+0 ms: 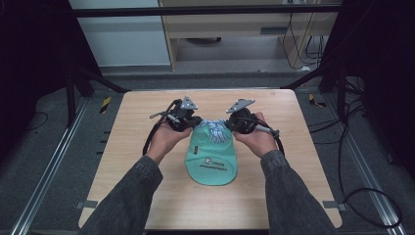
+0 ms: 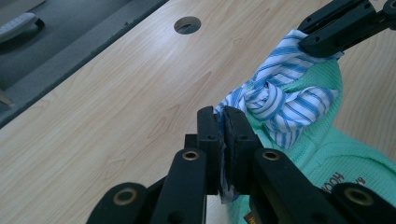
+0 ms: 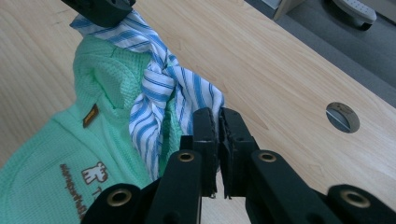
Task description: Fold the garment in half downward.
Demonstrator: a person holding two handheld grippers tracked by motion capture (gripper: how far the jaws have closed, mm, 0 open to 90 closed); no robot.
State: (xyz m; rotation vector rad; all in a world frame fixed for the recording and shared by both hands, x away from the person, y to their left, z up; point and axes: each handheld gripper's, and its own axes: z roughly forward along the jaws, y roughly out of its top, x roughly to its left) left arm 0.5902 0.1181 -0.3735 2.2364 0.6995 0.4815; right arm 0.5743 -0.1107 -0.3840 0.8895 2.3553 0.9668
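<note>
**Both ends of the striped tie pinched; a slip or an uneven pull is the risk**

Nearest the person, the two sleeved forearms come in from the near edge of the counter (image 1: 147, 147) and angle inward, so that the hands meet over its middle. The mint-green garment (image 1: 211, 164) lies flat on the wood between them, its printed lower part toward the person and its top end away.

The left hand-held gripper (image 1: 192, 121) is closed tight on one end of the blue-and-white striped tie (image 2: 275, 105), with only a sliver of cloth showing between the pads. The right hand-held gripper (image 1: 234, 122) is closed just as tight on the other end. Each hand wraps its tool from the outside, wrists roughly level, jaws pointing inward and slightly down at the garment's top edge. Between the two grips the tie is twisted into a loose knot that rests on the green cloth.

As I judge it, the bite on each end is thin, so a sharp tug could pull the fabric free of the pads. Pulling harder on one side would drag the light garment across the smooth counter, or tighten the knot off-centre. Lifting too high would bunch the collar.

Beyond the hands, a round cable hole (image 2: 187, 24) lies in the bare wood.
</note>
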